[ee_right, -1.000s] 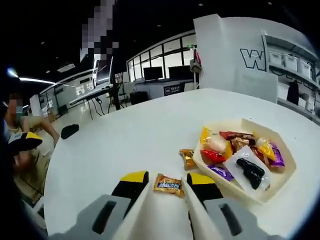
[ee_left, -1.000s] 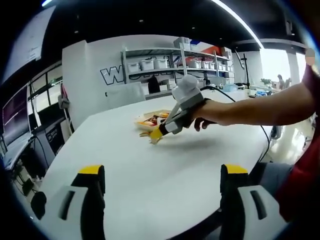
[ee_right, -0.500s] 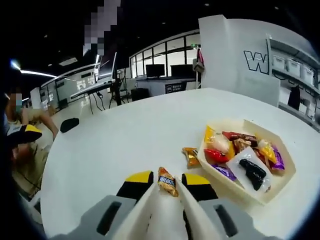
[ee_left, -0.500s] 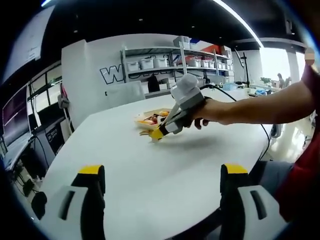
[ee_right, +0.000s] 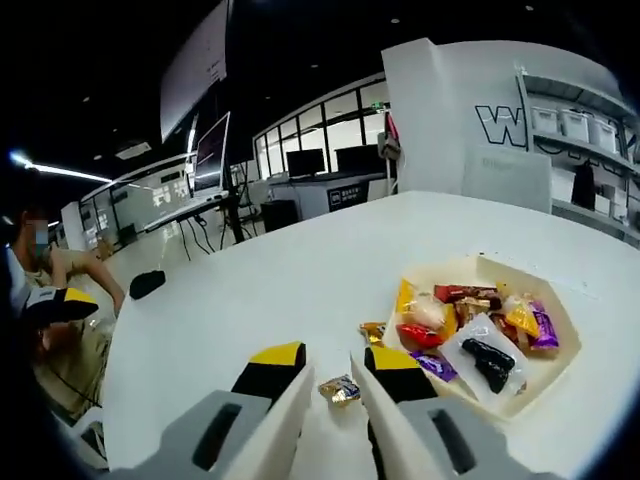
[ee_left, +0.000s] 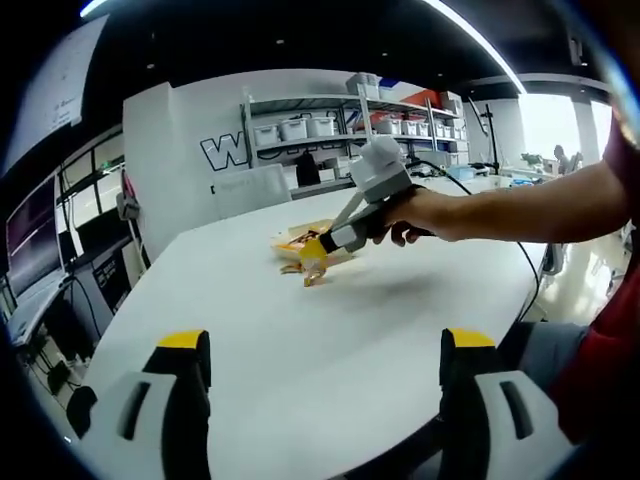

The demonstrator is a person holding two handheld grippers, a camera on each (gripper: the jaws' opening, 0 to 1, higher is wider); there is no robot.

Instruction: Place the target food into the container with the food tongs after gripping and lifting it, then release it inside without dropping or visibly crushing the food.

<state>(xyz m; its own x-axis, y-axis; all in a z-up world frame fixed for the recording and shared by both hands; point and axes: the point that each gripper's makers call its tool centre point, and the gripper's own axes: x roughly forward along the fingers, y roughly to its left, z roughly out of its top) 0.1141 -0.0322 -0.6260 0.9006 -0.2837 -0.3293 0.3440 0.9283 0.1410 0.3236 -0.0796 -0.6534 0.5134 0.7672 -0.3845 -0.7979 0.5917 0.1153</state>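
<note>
The right gripper [ee_right: 325,372] pinches a wrapped candy [ee_right: 340,389] above the white bench [ee_right: 250,290], beside the tray [ee_right: 560,345]. The left gripper [ee_left: 325,350] hangs open over bare benchtop near its rounded edge.

Evenly lit by ceiling strip lights [ee_left: 478,40]. Soft shadows on the bright tabletop [ee_left: 330,330]. Strong fisheye bending, slightly soft at edges.

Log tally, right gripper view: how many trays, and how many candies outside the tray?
Tray: 1
Candy between the jaws: 1
Candy beside the tray: 1
Total: 3
</note>
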